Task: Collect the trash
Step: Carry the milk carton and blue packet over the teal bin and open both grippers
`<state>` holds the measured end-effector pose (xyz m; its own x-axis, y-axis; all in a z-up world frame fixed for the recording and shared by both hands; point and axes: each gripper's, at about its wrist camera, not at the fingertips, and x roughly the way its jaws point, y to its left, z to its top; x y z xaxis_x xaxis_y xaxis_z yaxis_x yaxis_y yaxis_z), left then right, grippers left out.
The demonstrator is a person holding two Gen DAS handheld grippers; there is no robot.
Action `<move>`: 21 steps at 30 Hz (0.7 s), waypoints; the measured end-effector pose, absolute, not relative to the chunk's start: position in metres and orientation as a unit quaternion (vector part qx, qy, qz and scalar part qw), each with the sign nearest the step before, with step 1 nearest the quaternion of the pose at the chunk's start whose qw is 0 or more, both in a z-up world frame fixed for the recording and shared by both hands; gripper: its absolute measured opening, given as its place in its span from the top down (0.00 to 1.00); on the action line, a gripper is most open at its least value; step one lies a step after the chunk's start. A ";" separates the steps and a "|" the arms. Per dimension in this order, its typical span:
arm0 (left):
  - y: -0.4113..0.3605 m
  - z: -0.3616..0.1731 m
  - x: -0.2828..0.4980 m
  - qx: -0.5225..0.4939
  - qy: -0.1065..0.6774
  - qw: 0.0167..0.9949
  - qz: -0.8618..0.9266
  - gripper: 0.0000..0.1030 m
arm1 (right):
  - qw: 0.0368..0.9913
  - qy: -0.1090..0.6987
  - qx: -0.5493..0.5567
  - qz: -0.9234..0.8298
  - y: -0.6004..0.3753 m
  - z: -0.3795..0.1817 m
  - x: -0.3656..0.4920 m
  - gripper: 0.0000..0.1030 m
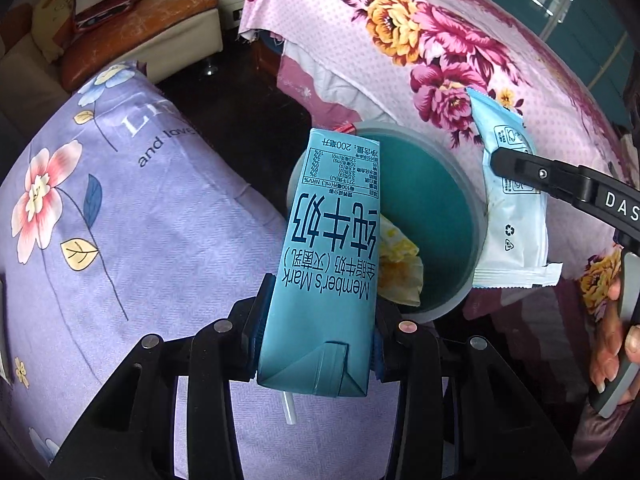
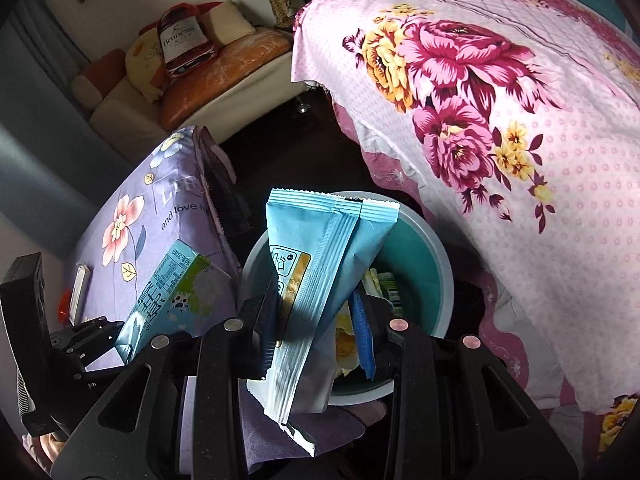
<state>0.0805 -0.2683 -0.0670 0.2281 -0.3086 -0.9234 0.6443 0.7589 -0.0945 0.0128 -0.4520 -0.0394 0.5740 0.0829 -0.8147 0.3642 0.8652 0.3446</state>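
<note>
A teal milk carton [image 1: 320, 264] is clamped between the pads of the left gripper [image 1: 316, 332], jaws narrowed onto its sides, and is held over the near rim of the grey bin [image 1: 478, 216] with its teal inside. A pale blue wrapper [image 2: 316, 292] is pinched in the right gripper [image 2: 316, 320] above the same bin, in which crumpled yellow-white paper [image 1: 400, 268] is seen. The bin is flanked by a lilac floral cloth [image 1: 132, 216] and a pink floral cloth [image 2: 520, 128].

Lilac floral cloth [image 1: 152, 216], pink floral quilt [image 2: 520, 128], sofa [image 2: 224, 76], perhaps bottle-print cushion [image 2: 182, 40].
</note>
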 end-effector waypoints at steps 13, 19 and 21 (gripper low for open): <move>-0.301 -0.087 0.083 0.178 0.550 0.749 -0.323 0.60 | 0.844 0.464 0.254 -0.093 -0.466 -0.055 0.013 0.70; -0.305 -0.083 0.084 0.181 0.541 0.752 -0.329 0.57 | 0.842 0.467 0.252 -0.097 -0.466 -0.056 0.016 0.70; -0.304 -0.080 0.084 0.179 0.538 0.755 -0.329 0.43 | 0.841 0.468 0.252 -0.097 -0.465 -0.055 0.017 0.70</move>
